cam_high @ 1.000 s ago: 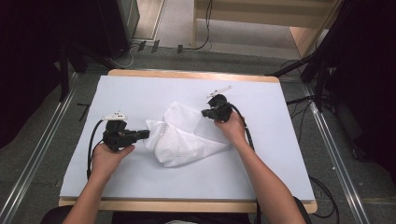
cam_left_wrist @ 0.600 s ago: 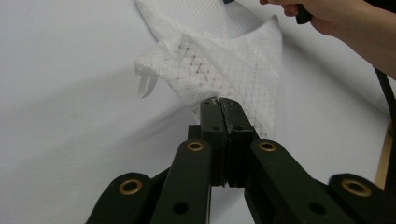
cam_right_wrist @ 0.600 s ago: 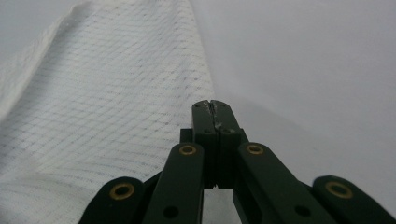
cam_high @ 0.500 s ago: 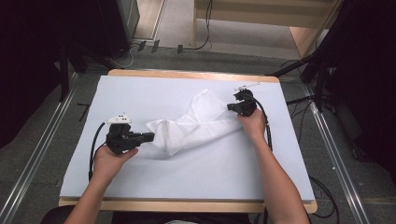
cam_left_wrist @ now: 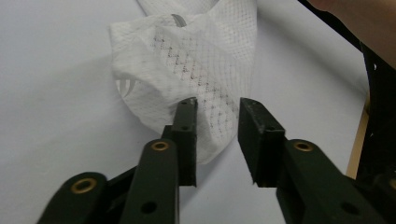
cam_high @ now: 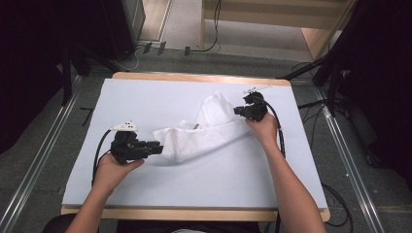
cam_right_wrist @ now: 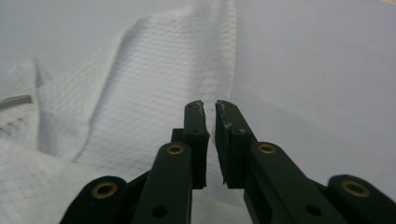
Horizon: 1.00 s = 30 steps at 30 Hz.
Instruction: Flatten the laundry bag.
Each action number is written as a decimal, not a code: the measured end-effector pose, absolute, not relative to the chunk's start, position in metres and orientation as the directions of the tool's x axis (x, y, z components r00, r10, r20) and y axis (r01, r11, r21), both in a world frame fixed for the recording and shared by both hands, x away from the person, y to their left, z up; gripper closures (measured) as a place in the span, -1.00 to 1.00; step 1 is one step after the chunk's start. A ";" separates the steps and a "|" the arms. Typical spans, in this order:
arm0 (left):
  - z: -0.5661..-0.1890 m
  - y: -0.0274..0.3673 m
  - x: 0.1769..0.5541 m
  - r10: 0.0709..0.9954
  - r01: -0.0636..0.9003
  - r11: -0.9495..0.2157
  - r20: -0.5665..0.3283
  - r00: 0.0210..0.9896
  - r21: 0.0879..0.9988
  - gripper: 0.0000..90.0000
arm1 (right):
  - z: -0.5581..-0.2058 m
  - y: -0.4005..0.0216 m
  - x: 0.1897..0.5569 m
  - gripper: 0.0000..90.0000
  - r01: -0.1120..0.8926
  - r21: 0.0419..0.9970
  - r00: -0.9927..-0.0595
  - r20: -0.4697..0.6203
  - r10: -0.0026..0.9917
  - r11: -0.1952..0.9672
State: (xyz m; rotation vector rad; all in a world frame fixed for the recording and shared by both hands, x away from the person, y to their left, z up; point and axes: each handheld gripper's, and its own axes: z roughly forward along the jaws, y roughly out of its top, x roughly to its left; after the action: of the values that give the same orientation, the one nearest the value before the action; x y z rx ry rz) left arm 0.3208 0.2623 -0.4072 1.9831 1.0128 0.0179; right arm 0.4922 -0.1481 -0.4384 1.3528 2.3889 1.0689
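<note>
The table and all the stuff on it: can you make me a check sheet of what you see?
Surface: pale blue-white sheet covering a wooden-edged table.
Job's things: white mesh-patterned cloth, crumpled, stretched between both grippers.
Clutter: nothing seen.
Grippers: left gripper jaws apart, cloth corner between them; right gripper jaws nearly together at the cloth's edge, grip not clear.
Cables: black cable loops from left gripper; another trails along the right forearm.
Surroundings: grey floor, metal rails, floor cables.

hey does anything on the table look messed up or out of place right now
Only the white mesh cloth: it lies bunched and twisted across the table, not flat. The right hand-held gripper pinches one end; the left hand-held gripper is open at the other.
</note>
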 end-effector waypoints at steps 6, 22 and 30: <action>-0.398 0.284 0.324 0.692 0.673 -0.231 -0.368 0.621 0.703 0.31 | -0.432 -0.133 0.485 0.98 0.646 0.689 -0.597 0.188 0.780 0.328; -0.420 0.292 0.380 0.745 0.762 -0.175 -0.422 0.517 0.624 1.00 | -0.455 -0.086 0.482 1.00 0.665 0.594 -0.687 0.249 0.683 0.453; -0.424 0.293 0.381 0.749 0.763 -0.183 -0.415 0.517 0.620 1.00 | -0.454 -0.082 0.462 1.00 0.651 0.567 -0.723 0.263 0.638 0.504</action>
State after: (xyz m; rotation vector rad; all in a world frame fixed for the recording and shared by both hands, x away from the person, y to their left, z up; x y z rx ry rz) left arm 0.3807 0.2933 -0.4243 1.9377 1.2382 -0.0216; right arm 0.4621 -0.0819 -0.4539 1.1751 2.7413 1.0466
